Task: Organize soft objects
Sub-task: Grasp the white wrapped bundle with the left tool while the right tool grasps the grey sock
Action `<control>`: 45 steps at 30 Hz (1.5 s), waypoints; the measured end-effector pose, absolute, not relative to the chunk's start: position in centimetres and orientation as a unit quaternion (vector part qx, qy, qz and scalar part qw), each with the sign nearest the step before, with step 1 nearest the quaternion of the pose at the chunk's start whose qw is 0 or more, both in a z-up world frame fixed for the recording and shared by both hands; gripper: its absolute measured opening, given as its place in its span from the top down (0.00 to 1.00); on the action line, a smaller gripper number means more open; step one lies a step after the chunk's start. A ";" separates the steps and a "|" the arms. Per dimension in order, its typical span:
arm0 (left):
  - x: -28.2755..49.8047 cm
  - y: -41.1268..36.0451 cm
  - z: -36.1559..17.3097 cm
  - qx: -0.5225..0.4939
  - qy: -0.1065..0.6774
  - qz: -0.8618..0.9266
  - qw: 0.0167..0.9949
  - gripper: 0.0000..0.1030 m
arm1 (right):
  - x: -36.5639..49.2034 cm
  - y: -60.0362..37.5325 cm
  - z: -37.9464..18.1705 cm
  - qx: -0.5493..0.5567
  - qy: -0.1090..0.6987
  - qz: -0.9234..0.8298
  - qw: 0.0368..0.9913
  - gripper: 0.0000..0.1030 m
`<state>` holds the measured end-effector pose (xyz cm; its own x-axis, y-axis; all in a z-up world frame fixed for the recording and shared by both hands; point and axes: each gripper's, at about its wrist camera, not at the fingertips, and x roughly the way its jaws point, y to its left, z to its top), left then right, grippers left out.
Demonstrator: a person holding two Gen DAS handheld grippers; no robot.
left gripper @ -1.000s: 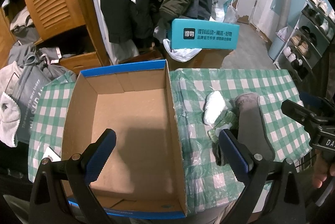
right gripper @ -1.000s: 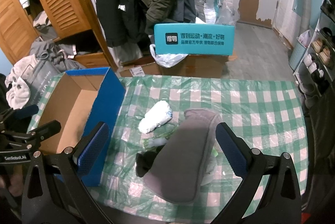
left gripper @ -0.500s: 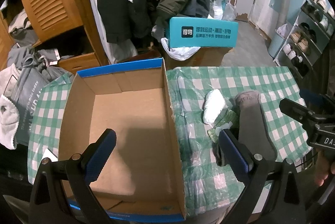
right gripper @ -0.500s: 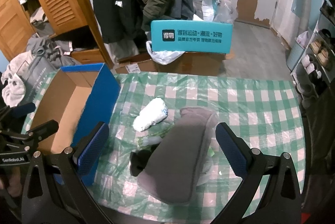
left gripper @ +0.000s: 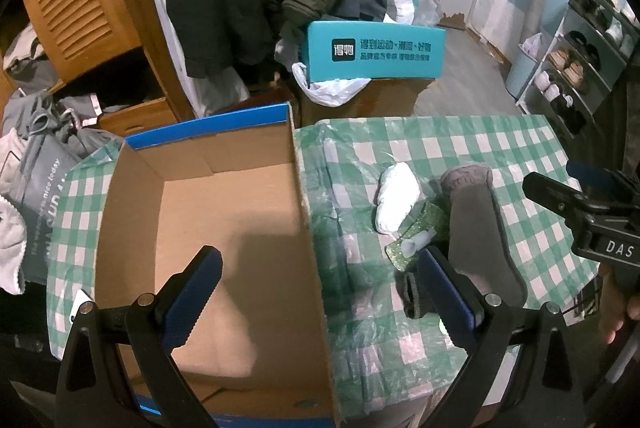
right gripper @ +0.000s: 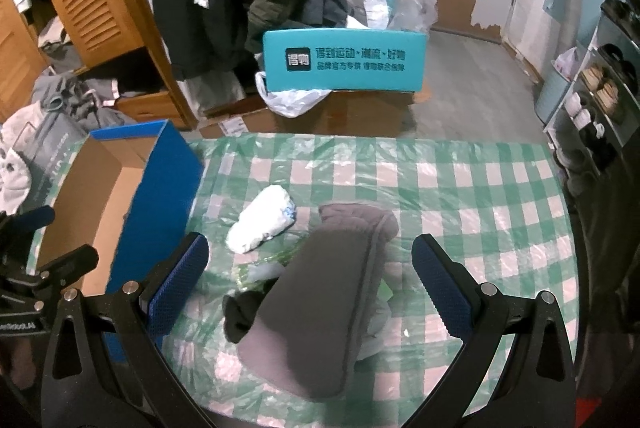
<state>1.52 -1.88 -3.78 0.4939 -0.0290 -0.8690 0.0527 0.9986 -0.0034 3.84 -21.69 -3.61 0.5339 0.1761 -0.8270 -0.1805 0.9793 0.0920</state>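
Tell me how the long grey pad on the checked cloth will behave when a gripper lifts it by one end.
The grey pad looks thick and soft-edged, so it will probably sag rather than stay straight. It seems light for its bulk. It overlaps a black item, which may get dragged along.

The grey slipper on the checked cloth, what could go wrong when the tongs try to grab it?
The grey slipper lies on top of smaller things: a dark sock and a shiny green packet. The open right tongs might drag those along or knock them off the table.

The plastic tablecloth looks loose and wrinkly, so the tongs might pinch it too.

The slipper is long and could catch on the cardboard box wall going in.
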 end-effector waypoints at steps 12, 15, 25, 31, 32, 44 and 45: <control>4.5 -3.9 -6.5 0.014 0.532 -0.050 0.845 0.03 | 6.2 -22.3 -6.6 0.003 0.517 0.075 0.852 0.02; 5.3 -4.6 -7.6 0.018 0.542 -0.052 0.839 0.03 | 6.9 -22.5 -7.6 0.001 0.529 0.065 0.846 0.02; 7.5 -5.8 -9.5 0.035 0.544 -0.050 0.837 0.03 | 8.8 -22.7 -11.0 -0.004 0.566 0.044 0.823 0.02; 7.9 -5.9 -9.4 0.037 0.539 -0.047 0.840 0.03 | 9.7 -22.5 -12.8 -0.015 0.586 0.037 0.809 0.02; 7.9 -5.9 -9.3 0.036 0.538 -0.049 0.841 0.03 | 9.8 -22.5 -13.2 -0.017 0.589 0.035 0.807 0.02; 9.2 -8.4 -10.2 0.038 0.545 -0.085 0.833 0.03 | 10.5 -22.9 -15.5 0.001 0.611 0.052 0.790 0.09; 9.3 -8.6 -10.4 0.039 0.547 -0.086 0.832 0.03 | 10.5 -23.0 -15.7 0.002 0.613 0.054 0.789 0.13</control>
<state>9.33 -8.56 -10.43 0.3871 -0.1012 -0.9165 0.1862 0.9821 -0.0299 10.46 -23.00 -15.68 0.2436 0.0877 -0.9659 -0.0821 0.9942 0.0696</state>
